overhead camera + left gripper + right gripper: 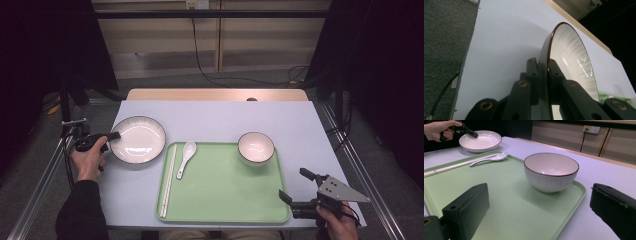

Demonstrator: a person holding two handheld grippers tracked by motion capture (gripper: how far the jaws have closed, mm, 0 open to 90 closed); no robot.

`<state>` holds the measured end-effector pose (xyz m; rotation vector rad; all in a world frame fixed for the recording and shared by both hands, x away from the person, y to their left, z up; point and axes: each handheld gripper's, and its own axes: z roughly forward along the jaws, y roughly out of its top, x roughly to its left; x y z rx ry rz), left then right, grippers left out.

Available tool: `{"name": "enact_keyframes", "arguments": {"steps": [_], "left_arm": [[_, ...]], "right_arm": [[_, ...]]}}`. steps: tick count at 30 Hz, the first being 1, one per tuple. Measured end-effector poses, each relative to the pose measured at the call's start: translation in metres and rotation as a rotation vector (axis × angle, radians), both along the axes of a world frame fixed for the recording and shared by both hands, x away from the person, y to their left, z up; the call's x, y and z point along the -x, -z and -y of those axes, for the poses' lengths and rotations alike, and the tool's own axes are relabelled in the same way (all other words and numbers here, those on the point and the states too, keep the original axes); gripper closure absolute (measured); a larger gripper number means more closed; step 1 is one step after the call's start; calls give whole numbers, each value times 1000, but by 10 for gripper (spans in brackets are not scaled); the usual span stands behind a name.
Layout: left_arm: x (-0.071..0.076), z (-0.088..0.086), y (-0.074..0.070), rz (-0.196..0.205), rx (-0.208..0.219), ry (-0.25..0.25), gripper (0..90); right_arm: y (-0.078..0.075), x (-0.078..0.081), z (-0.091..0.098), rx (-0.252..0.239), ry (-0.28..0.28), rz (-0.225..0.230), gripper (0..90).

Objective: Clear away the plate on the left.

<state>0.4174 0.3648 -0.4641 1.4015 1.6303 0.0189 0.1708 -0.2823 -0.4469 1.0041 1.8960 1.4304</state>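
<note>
1. Gripping item: left gripper [114, 136], jaws clamped on the near-left rim of the plate [138, 139], one jaw inside the rim, one outside, as the left gripper view shows.
2. Plate: white, dark-edged, ribbed; on the table [225, 117], just left of the green tray [227, 200], outside it.
3. Tray contents: spoon [185, 157] and chopsticks [169, 180] along the left side; bowl [256, 148] at the far right corner.
4. Right gripper [296, 189]: jaws apart, holding nothing, off the tray's near right corner, facing the bowl.
5. Step judged in hand: plate seized at the rim, probably for lifting or moving.
6. Next move calls for: a firm one-sided pinch, plate kept level, spoon cleared if carried toward the tray.
</note>
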Motion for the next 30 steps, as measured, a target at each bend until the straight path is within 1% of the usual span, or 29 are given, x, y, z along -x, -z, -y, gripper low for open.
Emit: {"name": "enact_keyframes", "arguments": {"steps": [1,2,4,5,6,7,8,9,10,11,12,13,14,16,17,19,20,21,22,23,24,25,29,30], "left_arm": [[2,0,-2,18,9,-1,829],[2,0,-4,8,-8,-1,830],[4,1,-7,23,-3,-1,831],[4,1,-9,22,-6,1,830],[6,1,-12,31,-12,0,830],[7,2,-14,40,-1,7,831],[8,3,-17,46,-5,5,829],[9,4,-20,56,-5,17,831],[11,5,-22,64,3,16,830],[11,6,-24,67,-6,20,831],[12,7,-26,71,-7,40,832],[14,9,-28,77,-4,40,833],[15,10,-30,80,-3,61,835],[19,14,-35,79,-12,54,832],[21,15,-38,91,-21,71,831],[26,17,-43,104,-7,80,829],[28,18,-44,104,1,89,831],[29,18,-45,110,-8,104,834],[29,19,-46,108,2,99,836],[30,20,-47,114,9,93,836],[31,20,-48,116,-1,108,836],[33,22,-49,115,8,99,835],[36,27,-50,110,-6,126,836],[37,29,-50,112,-16,127,836]], "right_arm": [[0,0,0,7,1,-2,19],[1,0,0,15,-9,-4,19],[0,0,0,15,-7,2,19],[0,0,-1,6,-3,-2,19],[0,0,-1,4,1,-3,19],[0,-1,-1,2,1,-3,19],[0,0,-1,1,0,-6,19],[0,-1,-1,7,-5,-1,19],[0,0,-1,7,-5,0,19],[-1,0,-2,6,-2,-3,19],[-1,0,-2,7,-3,-5,19],[-1,0,-1,16,-4,2,19],[-1,-1,-1,16,-6,1,19],[-1,-1,-2,12,-2,1,19],[-1,-1,-2,10,1,2,19],[-1,0,-2,6,-1,0,19],[-1,-1,-2,6,0,1,19],[-1,-1,-2,7,-2,1,19],[-1,-1,-2,8,-4,0,19],[-1,-1,-2,3,-7,0,19],[-1,-1,-2,11,-8,-2,19],[-1,-1,-2,13,-6,4,19],[-2,-1,-2,1,-5,2,19],[-2,-1,-2,9,-9,2,19]]}}
